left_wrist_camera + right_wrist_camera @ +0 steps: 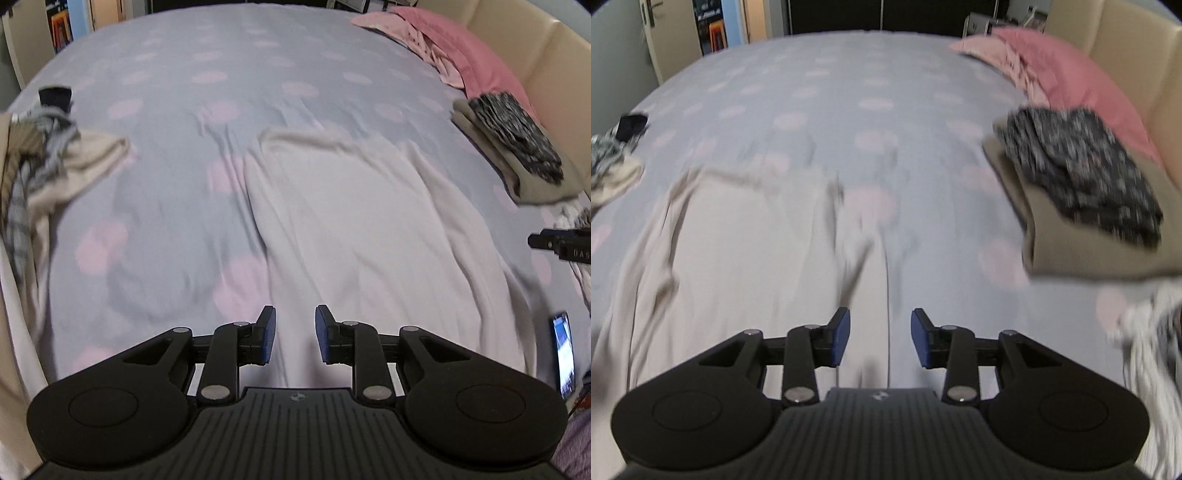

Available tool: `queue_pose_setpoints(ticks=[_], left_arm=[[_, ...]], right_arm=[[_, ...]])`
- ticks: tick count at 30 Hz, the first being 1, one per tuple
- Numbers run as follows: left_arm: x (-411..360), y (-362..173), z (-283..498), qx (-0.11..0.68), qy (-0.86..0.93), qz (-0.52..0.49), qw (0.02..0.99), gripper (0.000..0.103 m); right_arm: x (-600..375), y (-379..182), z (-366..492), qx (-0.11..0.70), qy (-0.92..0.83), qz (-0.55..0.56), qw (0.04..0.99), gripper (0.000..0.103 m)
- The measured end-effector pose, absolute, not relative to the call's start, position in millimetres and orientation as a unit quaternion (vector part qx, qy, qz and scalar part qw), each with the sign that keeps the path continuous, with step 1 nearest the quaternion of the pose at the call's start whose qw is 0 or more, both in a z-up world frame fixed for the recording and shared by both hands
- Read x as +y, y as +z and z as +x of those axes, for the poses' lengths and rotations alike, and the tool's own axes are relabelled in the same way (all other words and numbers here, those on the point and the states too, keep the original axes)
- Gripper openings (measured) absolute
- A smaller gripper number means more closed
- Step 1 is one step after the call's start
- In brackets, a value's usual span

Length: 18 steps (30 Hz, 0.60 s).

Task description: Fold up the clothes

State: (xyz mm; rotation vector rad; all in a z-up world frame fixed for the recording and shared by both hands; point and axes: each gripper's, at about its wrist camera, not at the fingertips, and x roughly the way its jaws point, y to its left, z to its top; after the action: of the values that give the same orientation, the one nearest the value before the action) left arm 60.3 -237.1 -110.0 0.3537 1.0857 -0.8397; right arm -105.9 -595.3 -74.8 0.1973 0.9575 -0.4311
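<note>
Two empty grippers hover over a pale garment spread on a bed.

The left gripper (294,334) and right gripper (880,338) are both parted, gripping nothing. The pale garment (354,229) lies rumpled near the bed's (221,59) near edge, apparently laid out for folding. No containers; folded clothes (1082,195) are stacked at the right edge.

Black left tool (295,334), blue pads (267,334) (silver pivot screws)
</note>
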Motion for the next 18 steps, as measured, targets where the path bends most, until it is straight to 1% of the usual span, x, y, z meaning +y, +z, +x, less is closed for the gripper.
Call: queue_pose_setpoints(ticks=[8, 14, 15, 18], left_arm=[[-215.1, -141.4, 18.1, 0.534, -0.372, 0.146, 0.744, 0.022], [-207.6, -149.1, -9.4, 0.536, -0.386, 0.133, 0.739, 0.022], [-207.3, -150.8, -13.1, 0.537, -0.389, 0.130, 0.737, 0.023], [-208.0, -156.8, -21.5, 0.540, -0.392, 0.125, 0.734, 0.031]], right_arm=[[-575.7, -99.1, -168.9, 0.470, -0.209, 0.156, 0.843, 0.039], [-555.6, -102.7, -185.4, 0.466, -0.169, 0.188, 0.848, 0.039], [-549.3, -104.1, -185.3, 0.469, -0.158, 0.185, 0.849, 0.039], [-526.7, -114.2, -181.9, 0.488, -0.126, 0.173, 0.846, 0.039]])
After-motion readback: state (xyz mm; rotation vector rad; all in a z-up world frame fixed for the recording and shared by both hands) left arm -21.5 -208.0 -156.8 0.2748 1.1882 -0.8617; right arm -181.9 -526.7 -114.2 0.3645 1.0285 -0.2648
